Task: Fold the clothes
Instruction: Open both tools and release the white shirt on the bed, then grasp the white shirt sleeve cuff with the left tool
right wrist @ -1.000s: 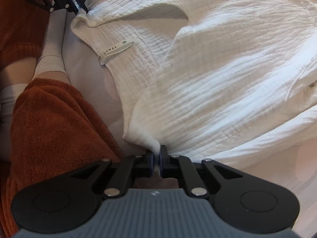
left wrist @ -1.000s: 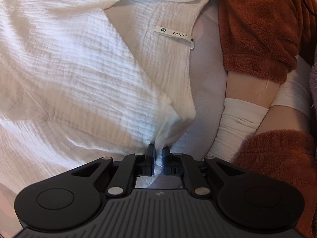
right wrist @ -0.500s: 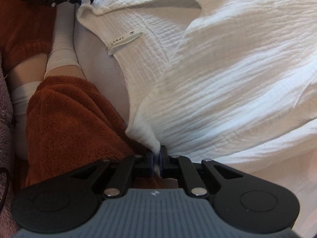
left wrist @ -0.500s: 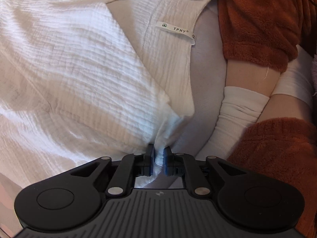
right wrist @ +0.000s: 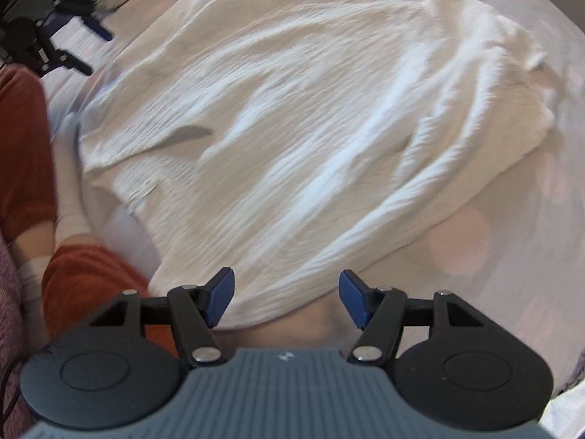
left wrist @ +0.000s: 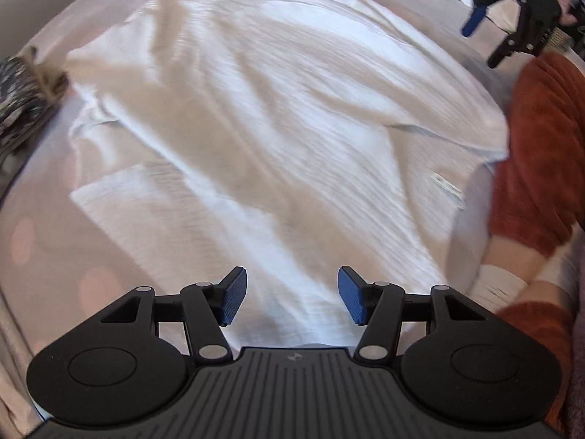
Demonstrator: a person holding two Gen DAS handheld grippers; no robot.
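Garment, left wrist view: white crinkled garment (left wrist: 278,117) lies spread over a pale sheet with faint pink dots (left wrist: 33,241); the picture is motion-blurred
Neck label, left wrist view: small white tag (left wrist: 446,185) near the garment's right edge, its print too blurred to read
Left gripper: left gripper (left wrist: 289,298) hangs over the near hem of the garment, jaws spread wide with nothing between them; blue pads (left wrist: 232,301) show on the inner faces
Other things, left wrist view: rust-coloured fleece sleeve (left wrist: 544,153) at the right with a white cuff (left wrist: 501,289) below it; a dark patterned cloth (left wrist: 22,102) at the left edge; the right gripper (left wrist: 512,11) appears far off at the top right
Garment, right wrist view: same white garment (right wrist: 310,109) fills the middle of the sheet (right wrist: 530,256), its lower edge just ahead of the fingers
Right gripper: right gripper (right wrist: 287,301) has its jaws spread wide and holds nothing; the hem lies between and beyond the blue pads (right wrist: 219,300)
Other things, right wrist view: fleece sleeve (right wrist: 22,139) at the left, and the left gripper (right wrist: 62,29) small at the top left
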